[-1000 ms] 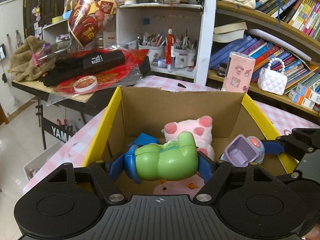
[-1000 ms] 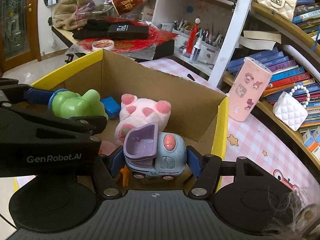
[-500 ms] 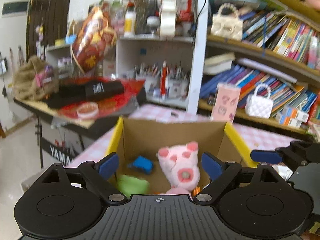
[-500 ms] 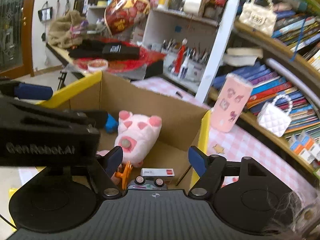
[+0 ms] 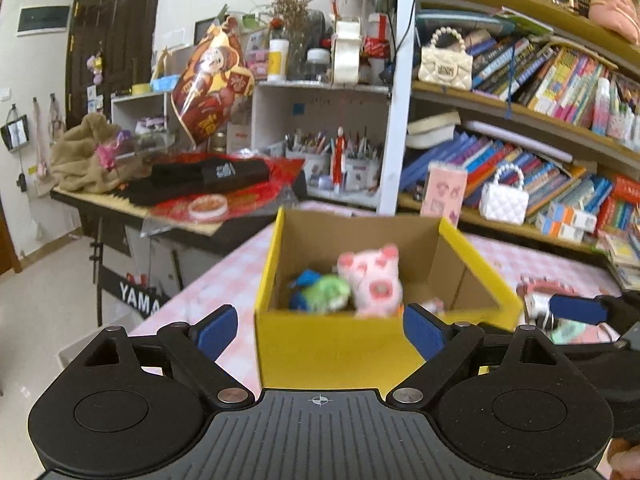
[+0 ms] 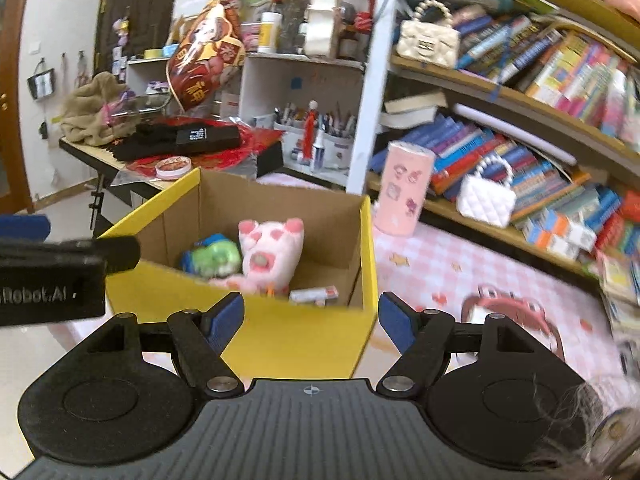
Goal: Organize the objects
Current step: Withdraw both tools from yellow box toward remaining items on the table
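Crowded bookshelves fill the wall behind a pink checked tabletop, with a cluttered side desk off to the left. On the tabletop stands a yellow cardboard box, open at the top. Inside it lie a pink plush pig, a green toy just left of the pig and touching it, and a small white carton near the right wall; the toy truck cannot be made out in either view. A pink cup stands on the tabletop beyond the box's right corner, and a white quilted handbag sits on the low shelf near it.

The left gripper hangs in front of the box's near wall with its fingers spread wide and nothing between them. The right gripper is also outside the box at its near right corner; its fingers have just been opening and stand apart, empty. Both views are slightly blurred
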`<state>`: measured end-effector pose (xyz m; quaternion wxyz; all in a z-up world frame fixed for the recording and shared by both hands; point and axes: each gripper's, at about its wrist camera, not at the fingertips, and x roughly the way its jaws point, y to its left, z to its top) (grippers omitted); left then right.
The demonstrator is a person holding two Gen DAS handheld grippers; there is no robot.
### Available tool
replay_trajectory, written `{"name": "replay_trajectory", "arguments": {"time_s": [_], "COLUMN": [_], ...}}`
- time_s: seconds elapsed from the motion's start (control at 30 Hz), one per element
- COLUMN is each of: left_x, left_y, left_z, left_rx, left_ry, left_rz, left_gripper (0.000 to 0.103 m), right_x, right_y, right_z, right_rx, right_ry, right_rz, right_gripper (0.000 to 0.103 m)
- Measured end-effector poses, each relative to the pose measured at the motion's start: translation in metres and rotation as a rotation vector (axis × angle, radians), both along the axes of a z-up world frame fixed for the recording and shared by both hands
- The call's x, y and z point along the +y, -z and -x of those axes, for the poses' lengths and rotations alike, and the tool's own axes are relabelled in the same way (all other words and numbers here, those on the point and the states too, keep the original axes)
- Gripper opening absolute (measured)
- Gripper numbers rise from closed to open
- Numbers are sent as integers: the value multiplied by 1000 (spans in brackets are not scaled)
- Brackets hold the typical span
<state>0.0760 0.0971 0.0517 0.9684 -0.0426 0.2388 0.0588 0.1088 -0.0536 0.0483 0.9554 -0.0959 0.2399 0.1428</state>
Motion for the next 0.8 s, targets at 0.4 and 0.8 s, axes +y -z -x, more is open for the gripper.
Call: {"name": "replay_trajectory", "arguments": {"time_s": [0.4, 0.8], "left_x": [-3, -26], "left_y": [26, 44], "left_z": [64, 93], "left_rx": [83, 154], "left_ry": [26, 152], "left_rz": [-6, -8], "left_gripper": [92, 92], "right_x": [-8, -29], "right_y": [30, 51], "right_z": [73, 125], "right_rx": [112, 181], "right_ry": [126, 229], "right_rz": [-38, -18], "right_gripper": [72, 75]}}
